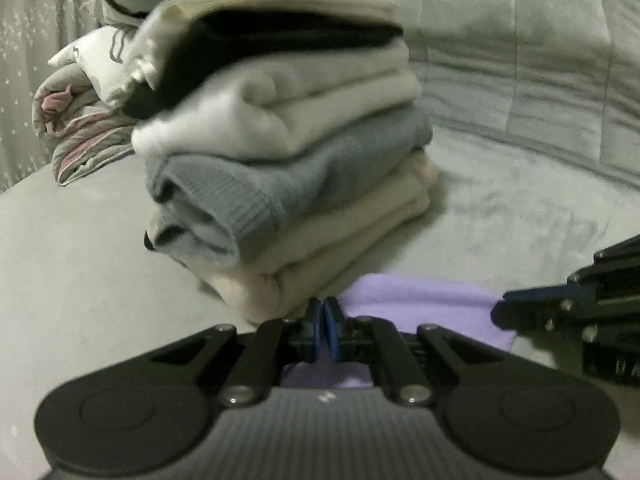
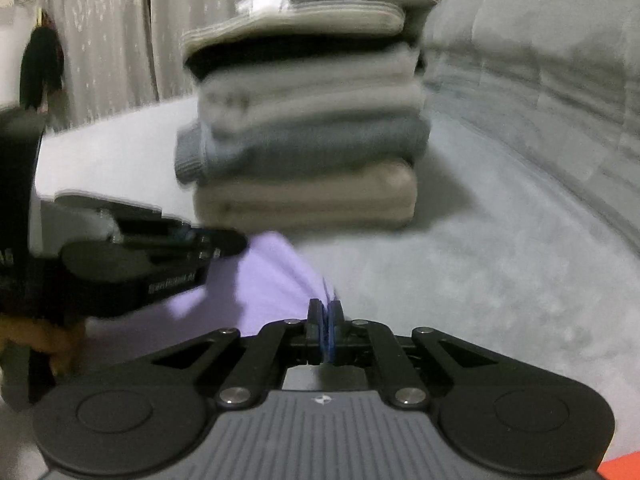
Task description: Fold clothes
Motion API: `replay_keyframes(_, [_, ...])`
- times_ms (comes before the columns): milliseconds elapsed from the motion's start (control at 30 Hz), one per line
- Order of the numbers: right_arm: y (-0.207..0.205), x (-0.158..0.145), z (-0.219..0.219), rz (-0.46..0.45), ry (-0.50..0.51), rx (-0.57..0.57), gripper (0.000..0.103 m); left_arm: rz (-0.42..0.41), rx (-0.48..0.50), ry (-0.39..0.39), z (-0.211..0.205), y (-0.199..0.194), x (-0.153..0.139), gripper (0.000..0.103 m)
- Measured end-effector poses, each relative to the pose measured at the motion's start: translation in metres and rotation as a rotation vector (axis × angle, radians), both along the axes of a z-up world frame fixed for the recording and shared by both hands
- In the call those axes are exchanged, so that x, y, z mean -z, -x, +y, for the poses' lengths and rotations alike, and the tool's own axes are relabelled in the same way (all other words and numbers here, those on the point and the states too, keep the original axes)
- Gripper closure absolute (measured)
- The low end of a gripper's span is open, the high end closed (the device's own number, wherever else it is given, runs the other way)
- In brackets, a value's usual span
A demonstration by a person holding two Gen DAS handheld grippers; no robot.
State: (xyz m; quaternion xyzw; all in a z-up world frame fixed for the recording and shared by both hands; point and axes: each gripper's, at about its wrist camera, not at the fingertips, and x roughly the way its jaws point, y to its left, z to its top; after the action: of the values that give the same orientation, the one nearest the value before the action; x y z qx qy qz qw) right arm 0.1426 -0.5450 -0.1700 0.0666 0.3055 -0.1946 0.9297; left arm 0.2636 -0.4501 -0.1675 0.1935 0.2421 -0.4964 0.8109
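Note:
A lilac garment [image 1: 424, 308] [image 2: 264, 284] lies low over the grey bed, held between both grippers. My left gripper [image 1: 326, 330] is shut on its left edge, blue pads pressed together with cloth between them. My right gripper [image 2: 325, 332] is shut on the garment's right edge. Each gripper shows in the other's view: the right gripper [image 1: 500, 314] at the far right, the left gripper [image 2: 236, 242] at the left. Just beyond stands a stack of folded clothes [image 1: 288, 168] [image 2: 308, 140]: cream at the bottom, then grey-blue knit, white, black and beige.
A rolled quilt with pink trim [image 1: 80, 128] lies behind the stack to the left. A padded grey headboard [image 1: 520, 60] rises at the back right. A pale curtain [image 2: 112, 40] hangs at the back left. Bare bed sheet [image 2: 500, 260] spreads to the right.

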Motion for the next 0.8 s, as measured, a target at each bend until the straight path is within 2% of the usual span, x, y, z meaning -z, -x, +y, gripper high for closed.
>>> replay_keyframes(100, [0.001,0.001,-0.002,0.004,-0.023,-0.011,0.097,-0.009,0.001,-0.012,0.0,0.002,-0.002,0.096])
replay_keyframes(133, [0.001,-0.001,-0.005,-0.001,-0.046,-0.011,0.096,-0.004,0.004,-0.012,0.004,0.003,-0.004,0.091])
replay_keyframes(167, [0.002,-0.003,-0.008,-0.006,-0.069,-0.012,0.094,0.001,0.006,-0.012,0.008,0.004,-0.006,0.08])
replay_keyframes(233, [0.003,-0.009,-0.016,-0.032,-0.105,-0.008,0.083,0.011,0.012,-0.012,0.016,0.006,-0.01,0.064])
replay_keyframes(367, [0.0,-0.018,-0.039,-0.09,-0.208,0.015,0.08,0.031,0.021,-0.012,0.033,0.01,-0.018,0.061])
replay_keyframes(567, [-0.028,-0.011,-0.049,-0.039,-0.241,0.017,0.08,0.022,-0.002,-0.058,0.076,0.011,-0.028,0.059])
replay_keyframes(700, [-0.046,-0.003,-0.031,0.009,-0.174,-0.029,0.079,0.012,-0.042,-0.089,0.112,0.005,-0.034,0.056])
replay_keyframes(767, [-0.052,-0.001,-0.019,0.022,-0.095,-0.04,0.079,-0.01,-0.071,-0.119,0.132,-0.003,-0.035,0.056])
replay_keyframes(800, [-0.055,0.0,-0.014,0.029,-0.055,-0.045,0.091,-0.022,-0.092,-0.135,0.143,-0.007,-0.034,0.056])
